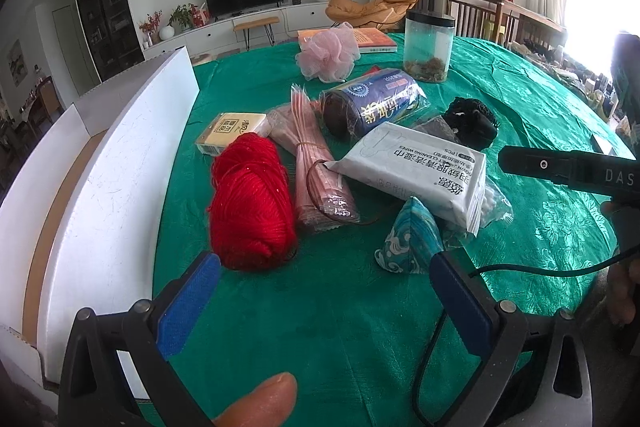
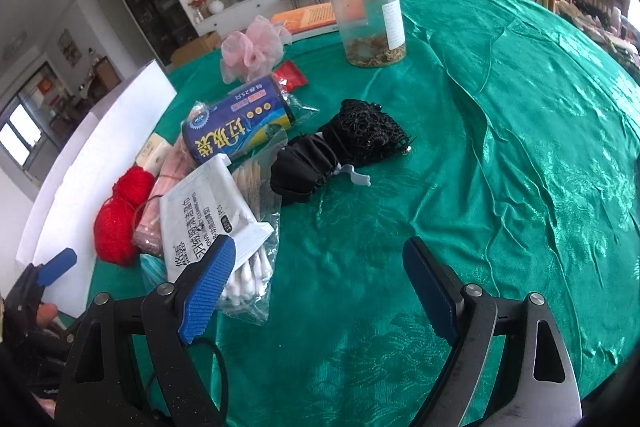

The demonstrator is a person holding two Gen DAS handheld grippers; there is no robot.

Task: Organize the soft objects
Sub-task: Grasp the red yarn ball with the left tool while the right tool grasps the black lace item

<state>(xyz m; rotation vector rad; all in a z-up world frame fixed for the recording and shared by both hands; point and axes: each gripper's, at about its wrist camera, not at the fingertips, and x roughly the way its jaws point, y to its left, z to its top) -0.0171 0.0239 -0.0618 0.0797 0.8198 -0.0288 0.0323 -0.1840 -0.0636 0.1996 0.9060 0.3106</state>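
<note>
A red ball of yarn (image 1: 250, 201) lies at centre left of the left view, beside a bundle of pink packets (image 1: 316, 167). A white pack of wipes (image 1: 420, 173) overlaps a bag of cotton swabs (image 2: 250, 279). Upper centre sits a pink mesh sponge (image 1: 328, 55); right of centre, a black cloth bundle (image 2: 344, 149).

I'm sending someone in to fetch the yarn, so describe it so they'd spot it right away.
Start at the green tablecloth and find the white cardboard box along its left edge. The red yarn ball lies on the cloth right beside that box, in front of the yellow tissue pack. It is the only bright red, fuzzy, unwrapped bundle there; its neighbours are plastic-wrapped.
</note>
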